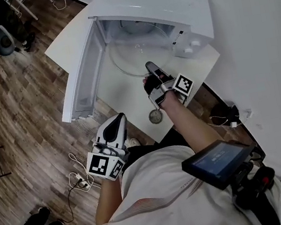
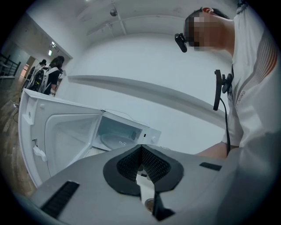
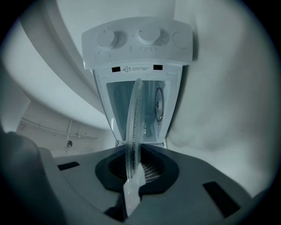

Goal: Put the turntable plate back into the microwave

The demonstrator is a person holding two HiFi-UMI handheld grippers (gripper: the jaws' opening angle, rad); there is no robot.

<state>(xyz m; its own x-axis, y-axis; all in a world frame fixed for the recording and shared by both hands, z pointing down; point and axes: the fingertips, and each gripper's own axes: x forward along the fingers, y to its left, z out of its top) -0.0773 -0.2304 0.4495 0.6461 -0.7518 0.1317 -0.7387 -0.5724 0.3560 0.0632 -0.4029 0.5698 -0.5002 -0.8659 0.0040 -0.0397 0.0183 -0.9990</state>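
The microwave [image 1: 166, 13] stands on the table [image 1: 121, 94] with its door [image 1: 83, 76] swung wide, so we have a free way in. The plate [image 1: 133, 56] hangs level at the cavity's mouth, its near rim pinched in the right gripper [image 1: 152, 70]. We should keep it flat, centre it, and lower it before letting go. The left gripper [image 1: 115, 125] hangs back, jaws pressed together on nothing. The label [image 3: 136, 68] on the microwave's front is too small to read.
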